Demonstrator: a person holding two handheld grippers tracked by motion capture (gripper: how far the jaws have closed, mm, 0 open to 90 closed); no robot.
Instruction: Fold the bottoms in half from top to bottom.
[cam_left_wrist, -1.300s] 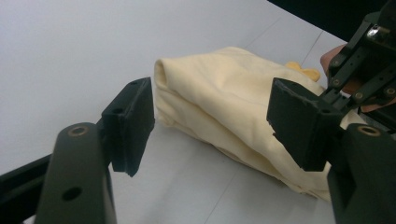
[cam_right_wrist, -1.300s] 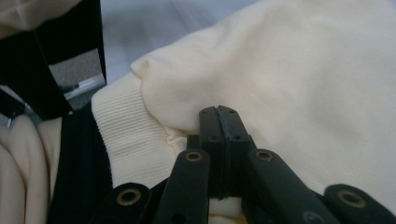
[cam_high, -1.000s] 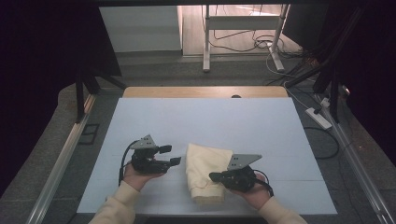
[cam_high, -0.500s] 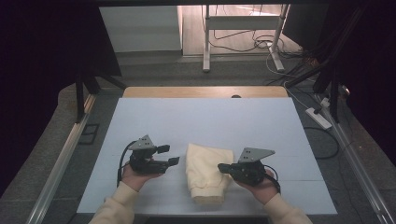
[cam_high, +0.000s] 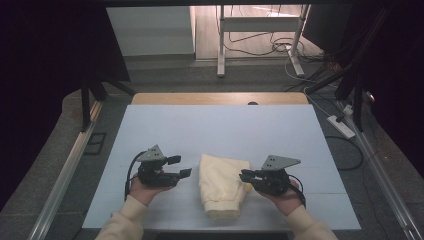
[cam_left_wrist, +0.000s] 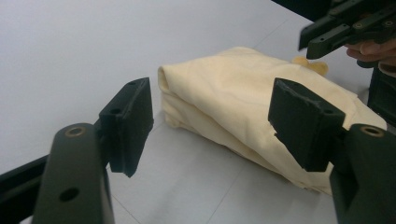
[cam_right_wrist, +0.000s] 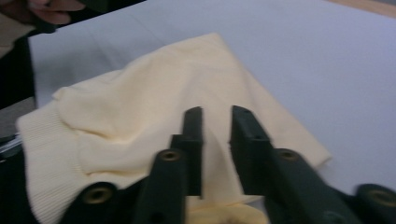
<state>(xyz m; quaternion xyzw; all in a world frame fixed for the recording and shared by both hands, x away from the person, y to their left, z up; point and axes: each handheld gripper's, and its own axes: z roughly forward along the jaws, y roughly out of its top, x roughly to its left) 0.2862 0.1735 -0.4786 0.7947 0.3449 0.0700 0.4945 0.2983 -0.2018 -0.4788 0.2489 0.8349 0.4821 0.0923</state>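
A folded cream cloth (cam_high: 222, 185) lies on the pale desk (cam_high: 220, 130) near my edge of it, between my two tools. In the high view its ribbed hem end points toward me and the smoother folded end points away.

My left tool (cam_high: 179, 167) sits to the left of the cloth, just beside it but apart, its jaws aimed at the cloth's side. The jaws stand wide, with nothing between the pads. In the left gripper view the cloth (cam_left_wrist: 243, 107) lies ahead across the gap between the two pads, its rounded fold facing me, bare desk between the pads and the fabric.

My right tool (cam_high: 248, 176) is at the cloth's right edge, jaws pointing left at it. Its jaws have just been opening and now stand at a narrow gap; in the right gripper view (cam_right_wrist: 215, 135) the fabric (cam_right_wrist: 154, 107) spreads under and beyond the tips, and I see no fold pinched between the pads. Whether the tips touch the fabric I cannot tell. The ribbed hem (cam_right_wrist: 44, 163) shows at the left of that view, and my left hand (cam_right_wrist: 51, 11) at the top left corner.
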